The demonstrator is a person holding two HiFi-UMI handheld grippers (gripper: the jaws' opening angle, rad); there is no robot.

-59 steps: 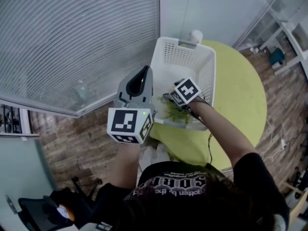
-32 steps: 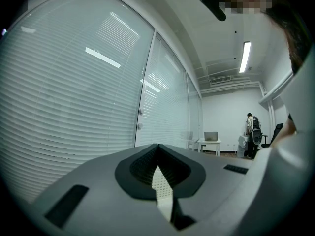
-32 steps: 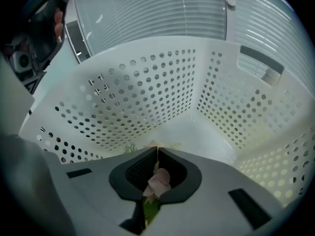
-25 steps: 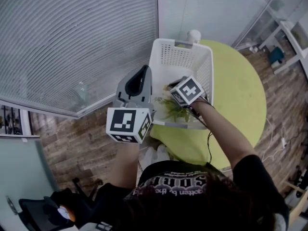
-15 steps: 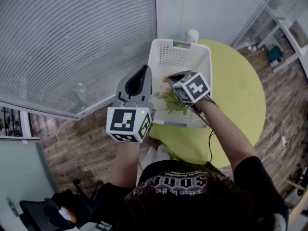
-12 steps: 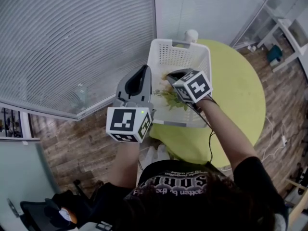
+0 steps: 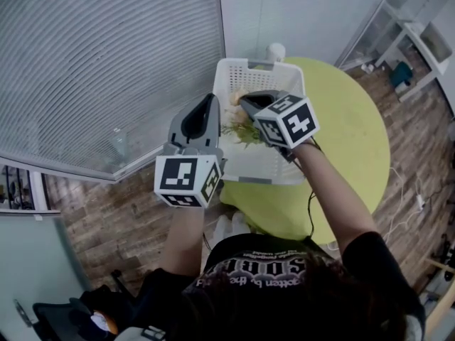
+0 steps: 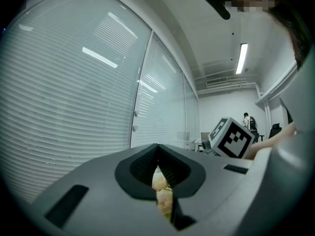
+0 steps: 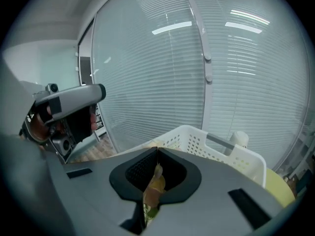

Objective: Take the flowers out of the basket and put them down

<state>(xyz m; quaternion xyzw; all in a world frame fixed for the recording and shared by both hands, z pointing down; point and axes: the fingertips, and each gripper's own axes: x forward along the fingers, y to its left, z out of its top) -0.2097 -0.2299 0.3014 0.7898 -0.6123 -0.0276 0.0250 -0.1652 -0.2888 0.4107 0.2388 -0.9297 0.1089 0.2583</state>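
The right hand-held gripper (image 7: 247, 102), clenched on the yellow-and-green flower bunch (image 7: 242, 130), holds it above the white perforated plastic basket (image 7: 288, 84). Bare lime-green round tabletop (image 7: 352, 133) lies toward the frame's right.

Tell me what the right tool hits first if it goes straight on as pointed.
Probably the white basket: the right tool, shut on the flowers, tilts down toward its far wall. Depth is unclear; it may pass over to the blinds.

Pale yellow flowers (image 7: 244, 130) (green stems trailing) hang clamped in the right claw (image 7: 245, 101) above the white basket (image 7: 264, 163).
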